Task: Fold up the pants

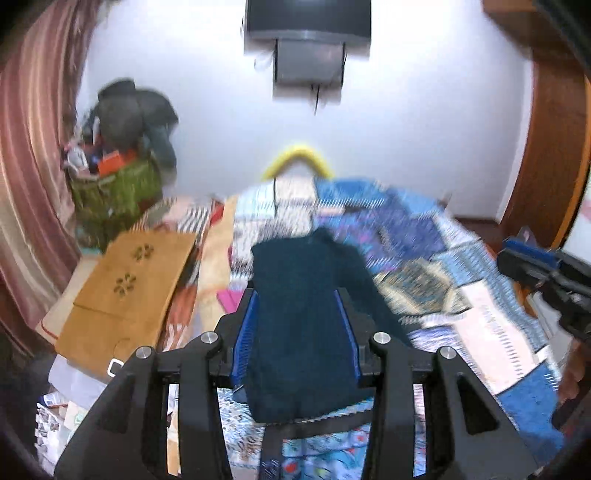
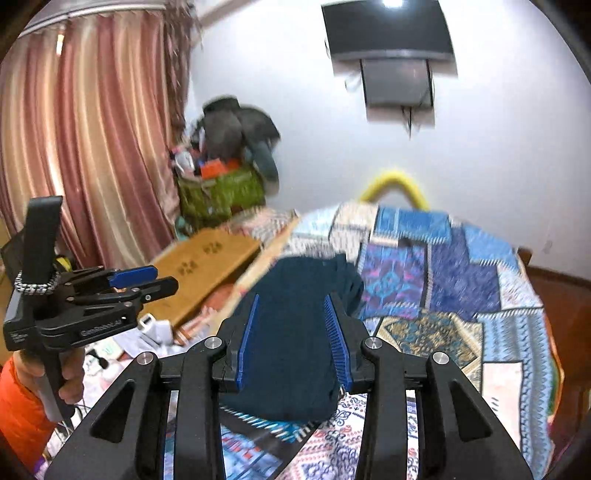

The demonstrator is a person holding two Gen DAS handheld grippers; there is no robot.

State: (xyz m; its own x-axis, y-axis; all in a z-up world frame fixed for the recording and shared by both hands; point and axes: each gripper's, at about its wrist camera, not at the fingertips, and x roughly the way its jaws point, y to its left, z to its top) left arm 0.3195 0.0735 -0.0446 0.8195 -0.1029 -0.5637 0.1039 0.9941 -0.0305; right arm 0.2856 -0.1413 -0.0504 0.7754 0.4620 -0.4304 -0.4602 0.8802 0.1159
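Observation:
The dark navy pants (image 1: pixel 306 325) lie as a long narrow strip on the patchwork bedspread (image 1: pixel 461 258), running away from me. They show the same way in the right wrist view (image 2: pixel 295 332). My left gripper (image 1: pixel 298 295) is open and empty, held above the near part of the pants. My right gripper (image 2: pixel 291 299) is open and empty too, above the pants. The left gripper also shows at the left of the right wrist view (image 2: pixel 144 280). The right gripper shows at the right edge of the left wrist view (image 1: pixel 517 258).
A wooden folding board (image 1: pixel 125 291) lies left of the bed among papers and clutter. A green bag with dark clothes on top (image 1: pixel 118 184) stands by the striped curtain (image 1: pixel 33 166). A yellow hoop (image 1: pixel 295 158) rises behind the bed. A screen (image 1: pixel 306 22) hangs on the wall.

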